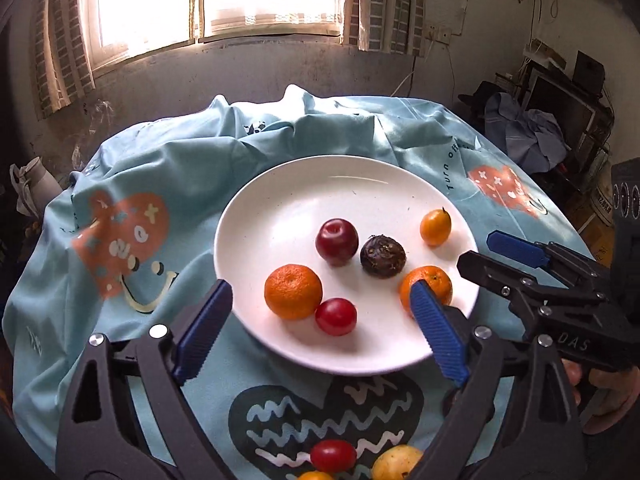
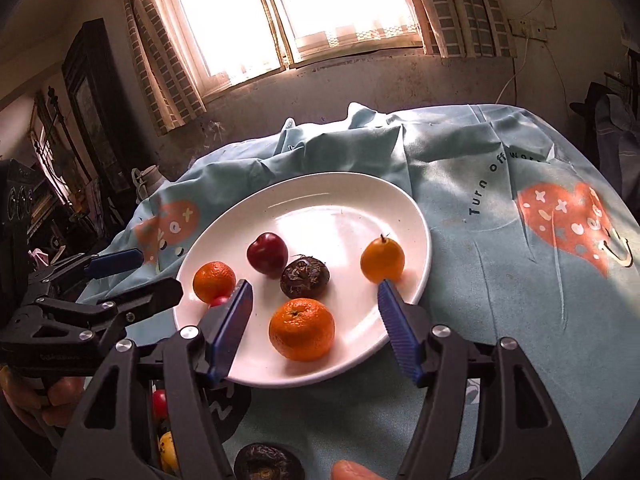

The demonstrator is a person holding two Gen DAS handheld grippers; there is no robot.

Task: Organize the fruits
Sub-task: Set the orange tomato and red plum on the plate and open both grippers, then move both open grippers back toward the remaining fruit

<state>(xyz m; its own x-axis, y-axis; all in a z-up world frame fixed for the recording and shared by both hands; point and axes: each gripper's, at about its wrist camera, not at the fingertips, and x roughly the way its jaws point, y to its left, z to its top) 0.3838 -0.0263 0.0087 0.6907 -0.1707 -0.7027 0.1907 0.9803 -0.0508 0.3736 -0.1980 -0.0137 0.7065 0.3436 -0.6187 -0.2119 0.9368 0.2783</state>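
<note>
1. Across the worktop lies a light blue printed cloth (image 1: 168,168), rumpled toward the window at twelve o'clock.
2. At the cloth's centre sits a white plate (image 1: 280,200), already holding six fruits; I judge the sorting well along but unfinished.
3. On the plate, in the left wrist view: a tangerine (image 1: 293,291) at seven o'clock, a second tangerine (image 1: 434,280) at four partly behind a blue pad, a dark red plum (image 1: 336,242) near centre, a dark wrinkled fruit (image 1: 383,256) just beside it, a small orange fruit (image 1: 435,227) at two, and a small red fruit (image 1: 336,316) touching the first tangerine.
4. Off the plate, at six o'clock, remain a red fruit (image 1: 333,455), a yellow fruit (image 1: 396,462) and an orange one cut off by the frame; the right wrist view adds another dark fruit (image 2: 266,465), half hidden.
5. Released, the left gripper (image 1: 320,320) stands wide apart and grasps nothing.
6. Likewise released, the right gripper (image 2: 316,316) straddles the near tangerine without touching it.
</note>
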